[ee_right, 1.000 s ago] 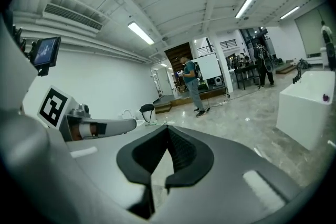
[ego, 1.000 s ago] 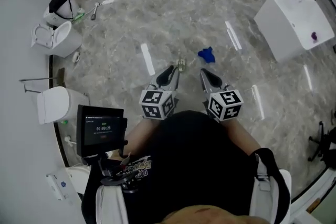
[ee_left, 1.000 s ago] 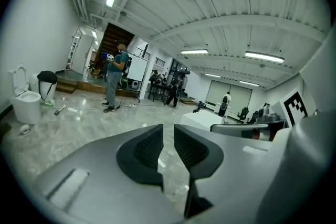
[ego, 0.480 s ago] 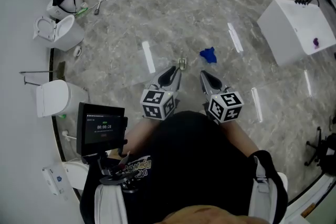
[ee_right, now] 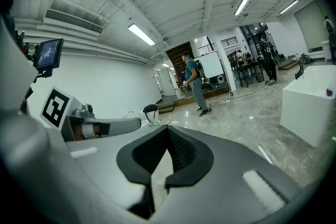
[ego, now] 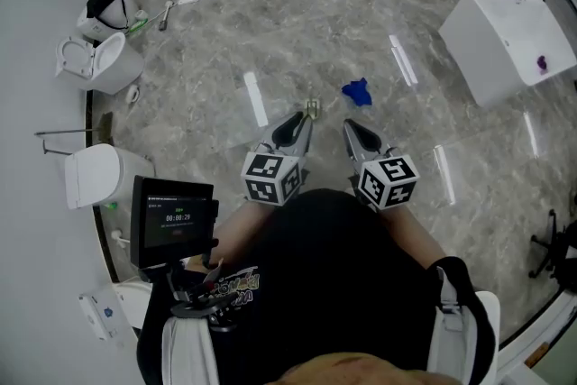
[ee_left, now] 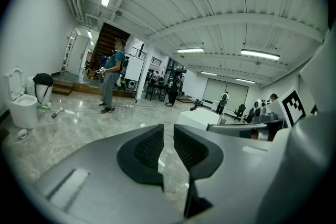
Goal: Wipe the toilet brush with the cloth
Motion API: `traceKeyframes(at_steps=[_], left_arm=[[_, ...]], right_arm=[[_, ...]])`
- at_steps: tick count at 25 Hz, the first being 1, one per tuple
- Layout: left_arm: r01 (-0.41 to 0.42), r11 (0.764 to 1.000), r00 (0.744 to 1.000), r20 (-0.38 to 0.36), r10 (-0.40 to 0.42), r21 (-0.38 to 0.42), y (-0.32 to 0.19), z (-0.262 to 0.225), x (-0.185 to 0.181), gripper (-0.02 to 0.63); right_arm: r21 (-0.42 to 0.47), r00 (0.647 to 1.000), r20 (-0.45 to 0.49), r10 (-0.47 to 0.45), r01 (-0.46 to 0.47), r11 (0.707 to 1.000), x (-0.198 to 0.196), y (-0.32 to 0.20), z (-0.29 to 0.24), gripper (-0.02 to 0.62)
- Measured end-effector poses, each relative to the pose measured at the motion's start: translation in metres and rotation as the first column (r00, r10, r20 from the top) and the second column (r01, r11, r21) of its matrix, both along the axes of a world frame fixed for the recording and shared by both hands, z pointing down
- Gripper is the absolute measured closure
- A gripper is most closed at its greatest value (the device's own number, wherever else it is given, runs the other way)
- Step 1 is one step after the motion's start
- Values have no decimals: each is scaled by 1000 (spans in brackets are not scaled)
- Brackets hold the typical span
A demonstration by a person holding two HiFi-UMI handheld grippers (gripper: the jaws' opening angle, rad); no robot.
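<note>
A blue cloth [ego: 357,92] lies crumpled on the marble floor, a short way beyond my right gripper [ego: 350,126]. What looks like the toilet brush [ego: 165,16] lies on the floor at the far left, beside an open toilet [ego: 95,63]; in the left gripper view the brush [ee_left: 56,112] is small and far off. My left gripper [ego: 302,117] and right gripper are held side by side in front of my body. Neither touches the cloth or the brush. The left gripper [ee_left: 168,134] is shut with nothing in it, and so is the right gripper [ee_right: 168,131].
A black bin [ego: 108,6] stands behind the open toilet. A second toilet [ego: 99,178] is at my left by the wall. A white box [ego: 505,45] stands at the right. A person [ee_left: 112,81] stands far ahead. A small pale object [ego: 312,110] lies near the left gripper's tip.
Nothing in the scene has moved. Only the head view has swayed slightly.
</note>
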State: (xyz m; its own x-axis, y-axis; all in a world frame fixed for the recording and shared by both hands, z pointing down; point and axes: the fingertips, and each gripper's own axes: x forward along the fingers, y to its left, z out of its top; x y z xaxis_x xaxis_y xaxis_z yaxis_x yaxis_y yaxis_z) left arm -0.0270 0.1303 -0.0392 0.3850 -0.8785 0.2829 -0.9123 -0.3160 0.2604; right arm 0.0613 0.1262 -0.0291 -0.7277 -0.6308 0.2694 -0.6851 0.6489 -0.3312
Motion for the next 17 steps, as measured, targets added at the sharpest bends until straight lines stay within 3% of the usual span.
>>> traceKeyframes(at_steps=[17], left_arm=[[14, 1000, 1000, 10, -14, -3, 0, 3, -8, 551]], right_arm=[[0, 1000, 8, -22, 22, 1000, -9, -2, 3, 595]])
